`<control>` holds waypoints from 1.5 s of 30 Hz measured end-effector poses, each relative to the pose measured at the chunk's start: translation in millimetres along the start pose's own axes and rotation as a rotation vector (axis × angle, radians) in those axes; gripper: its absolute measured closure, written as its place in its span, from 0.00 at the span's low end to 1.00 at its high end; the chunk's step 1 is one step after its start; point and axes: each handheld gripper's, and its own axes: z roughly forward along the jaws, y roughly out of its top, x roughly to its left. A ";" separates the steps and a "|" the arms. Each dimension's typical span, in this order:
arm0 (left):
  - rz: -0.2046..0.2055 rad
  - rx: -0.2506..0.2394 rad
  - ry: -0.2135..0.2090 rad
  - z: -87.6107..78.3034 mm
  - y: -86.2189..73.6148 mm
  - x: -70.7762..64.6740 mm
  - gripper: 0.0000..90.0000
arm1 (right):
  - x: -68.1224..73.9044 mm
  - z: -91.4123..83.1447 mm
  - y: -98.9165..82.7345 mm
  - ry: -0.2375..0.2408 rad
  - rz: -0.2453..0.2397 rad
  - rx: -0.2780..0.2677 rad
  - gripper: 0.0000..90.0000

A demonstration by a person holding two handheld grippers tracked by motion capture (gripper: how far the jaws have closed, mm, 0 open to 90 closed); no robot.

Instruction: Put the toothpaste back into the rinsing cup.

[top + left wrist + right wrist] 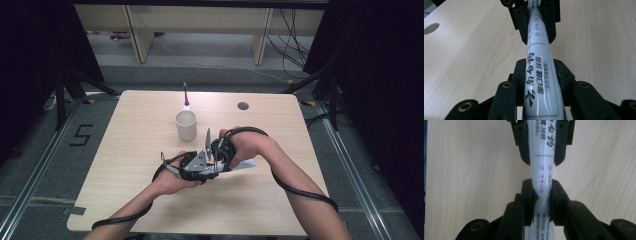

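Holding one white plastic toothpaste tube (541, 82) with dark printed lettering between both tools, I have it lifted just above the pale wooden table (125, 150), near the middle. My left gripper (540, 72) has its black jaws set against the wide printed part of the tube, grasping it. My right gripper (541, 195) is clenched on the narrower stretch, where the tube pinches in between the pads. The two grippers face each other, almost touching. Beyond them stands one white cylindrical cup (186, 125), upright; I cannot tell whether anything is in it. Behind the cup one slim dark red-tipped stick (186, 95) stands upright in a small white base. One round grey cable port (243, 106) sits in the tabletop.
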 end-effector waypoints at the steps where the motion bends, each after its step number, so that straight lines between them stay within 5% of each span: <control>1: -0.002 -0.006 -0.005 0.0 0.0 -0.3 0.76 | 0.0 -0.7 0.0 -0.006 -0.004 0.001 0.85; 3: -0.005 -0.018 0.005 -0.8 0.2 -1.2 0.77 | 0.2 -2.2 0.5 -0.008 -0.013 0.009 0.84; 4: 0.044 0.009 0.017 -2.8 0.8 2.1 0.78 | -1.9 -2.3 0.9 -0.018 -0.053 0.007 0.84; 5: 0.010 -0.021 0.010 -2.3 0.5 -0.3 0.78 | -0.2 -3.1 0.8 -0.028 -0.035 0.006 0.83; 7: 0.031 -0.007 0.011 -4.0 0.7 1.4 0.79 | 0.2 -4.0 0.7 -0.029 -0.040 -0.001 0.82; 8: 0.000 -0.040 0.017 -3.4 0.1 -1.8 0.80 | 2.0 -6.0 1.5 -0.027 -0.018 0.010 0.82; 9: 0.004 -0.045 0.020 -3.8 -0.3 -1.4 0.80 | -0.6 -6.3 1.8 -0.035 -0.060 0.000 0.82; 10: 0.001 -0.050 0.020 -4.1 -0.6 -1.2 0.80 | 1.7 -7.4 1.5 -0.032 -0.027 0.004 0.81; 15: -0.007 -0.054 0.008 -4.5 -0.7 -2.1 0.81 | 2.9 -8.6 2.3 -0.028 -0.031 0.011 0.81; 16: 0.010 -0.039 0.006 -5.0 -0.7 -0.8 0.81 | 0.7 -8.3 2.1 -0.036 -0.074 0.015 0.82; 17: -0.006 -0.051 0.002 -4.5 -0.7 -2.2 0.81 | 3.9 -8.1 2.9 -0.026 -0.027 0.013 0.81; 19: -0.002 -0.054 0.005 -4.6 -1.1 -1.6 0.81 | 1.8 -7.7 3.2 -0.031 -0.061 0.008 0.81; 26: -0.005 -0.056 -0.002 -6.6 -0.6 -1.1 0.81 | 2.7 -7.9 3.0 -0.030 -0.053 -0.012 0.81; 30: 0.016 -0.056 0.050 -9.5 -0.1 -0.8 0.82 | 3.8 -11.2 3.0 -0.032 -0.035 -0.005 0.80; 33: 0.000 -0.080 0.050 -9.0 -0.9 -1.2 0.82 | 1.3 -14.8 1.4 -0.056 -0.073 -0.001 0.78; 37: 0.006 -0.059 0.062 -10.3 -4.2 1.2 0.83 | 6.7 -27.3 -4.3 -0.074 0.045 -0.070 0.71; 39: -0.026 -0.084 0.085 -10.1 -8.0 1.3 0.83 | 5.3 -34.9 -9.3 -0.105 0.038 -0.109 0.65; 42: -0.042 -0.125 0.112 -13.7 -10.1 3.5 0.83 | 9.8 -48.1 -20.7 -0.179 0.148 -0.232 0.56; 44: -0.062 -0.159 0.136 -16.5 -10.8 3.9 0.83 | 9.2 -57.0 -31.5 -0.264 0.219 -0.365 0.55; 45: -0.066 -0.164 0.149 -18.9 -11.0 4.9 0.83 | 12.8 -62.8 -38.0 -0.286 0.303 -0.426 0.54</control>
